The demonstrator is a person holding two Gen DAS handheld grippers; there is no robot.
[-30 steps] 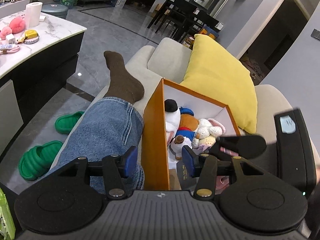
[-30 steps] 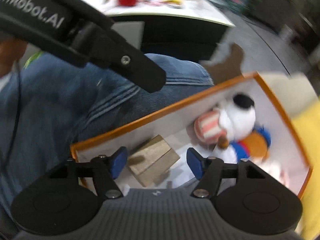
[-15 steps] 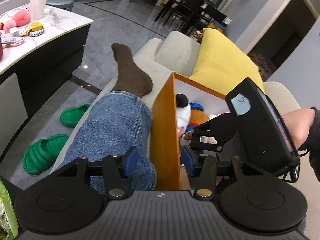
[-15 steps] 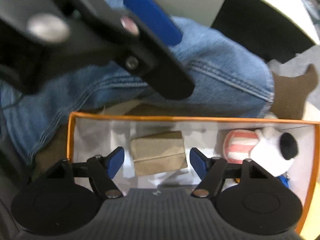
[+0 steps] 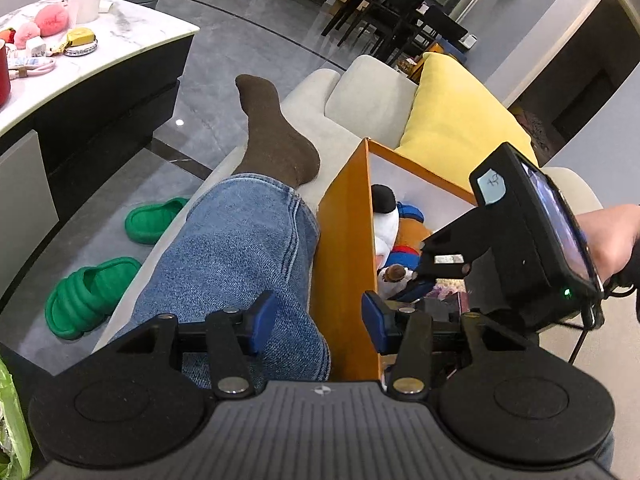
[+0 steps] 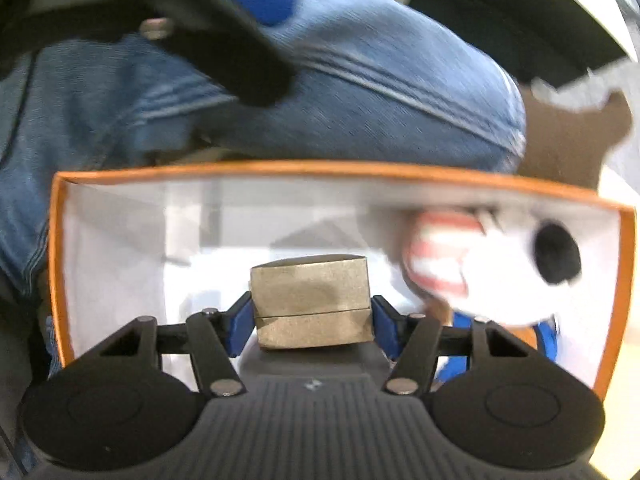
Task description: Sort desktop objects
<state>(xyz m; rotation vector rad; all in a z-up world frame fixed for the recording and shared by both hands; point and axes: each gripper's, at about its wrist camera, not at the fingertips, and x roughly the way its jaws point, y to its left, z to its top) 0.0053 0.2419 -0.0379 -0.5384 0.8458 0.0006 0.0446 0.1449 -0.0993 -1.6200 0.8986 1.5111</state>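
Tan cardboard block (image 6: 312, 300) sits on the white floor of the orange-walled open box (image 6: 320, 169), dead centre of the right wrist view, square between the blue pads of the right tool (image 6: 312, 326). Jaws are closing; pads look to be at the block's side faces, but blur hides whether they press yet, so I read it as not yet gripped. Tool points straight down into the box because the walls leave only a top approach.

White plush dog with black ear (image 6: 520, 264) lies at 3 o'clock from the block, touching the far wall, clear of the pads.

Left tool (image 5: 316, 326) hangs released, jaws straddling the near orange wall (image 5: 344, 264), nothing pinched; likely placed to steady the box against the denim-clad leg (image 5: 240, 248) on the beige sofa (image 5: 360, 96).

White marble counter (image 5: 120, 44) at 10 o'clock holds more unsorted items.
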